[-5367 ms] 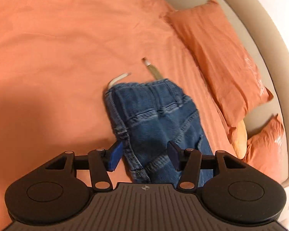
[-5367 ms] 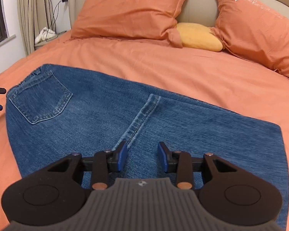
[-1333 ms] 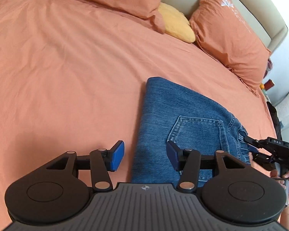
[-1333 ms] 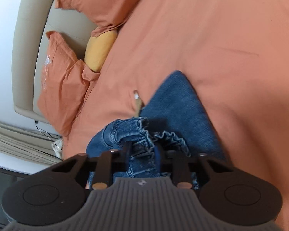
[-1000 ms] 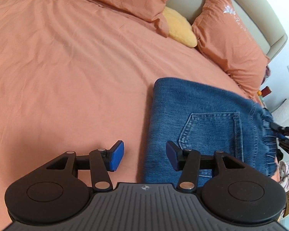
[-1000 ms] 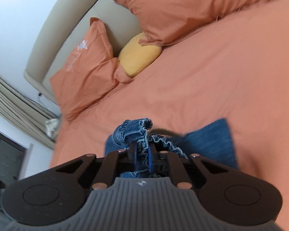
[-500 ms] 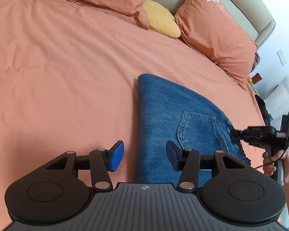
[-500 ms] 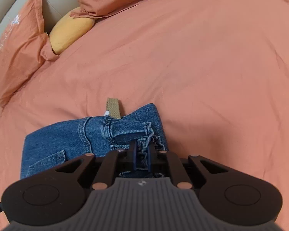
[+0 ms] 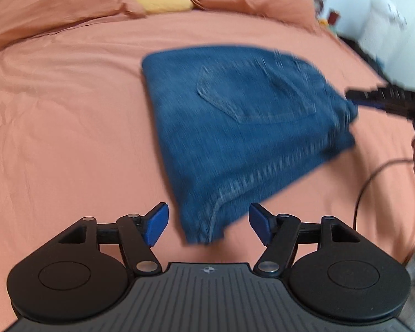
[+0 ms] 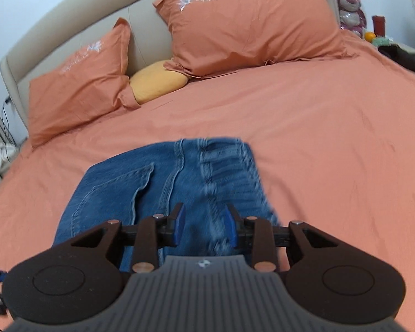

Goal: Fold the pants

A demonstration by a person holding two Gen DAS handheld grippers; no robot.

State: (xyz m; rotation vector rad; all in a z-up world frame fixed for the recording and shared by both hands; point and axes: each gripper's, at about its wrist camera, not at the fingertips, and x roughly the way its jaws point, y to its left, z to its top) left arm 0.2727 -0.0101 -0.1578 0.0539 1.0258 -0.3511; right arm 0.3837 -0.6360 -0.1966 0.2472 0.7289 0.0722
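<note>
The right gripper [image 10: 204, 227] is seen with its jaws opening; denim lies beneath the gap, but no cloth is pinched by the pads, so the waistband is judged released after being laid down. The left gripper [image 9: 207, 225] is opening wide and is held above the near corner of the jeans [image 9: 243, 127], nothing being gripped, presumably to leave the stack undisturbed. The jeans are found folded into a compact block near the middle of the bed [image 9: 63, 116], pocket upward, well short of the pillows [image 10: 249, 25] at the head edge. The fold is judged essentially complete.
</note>
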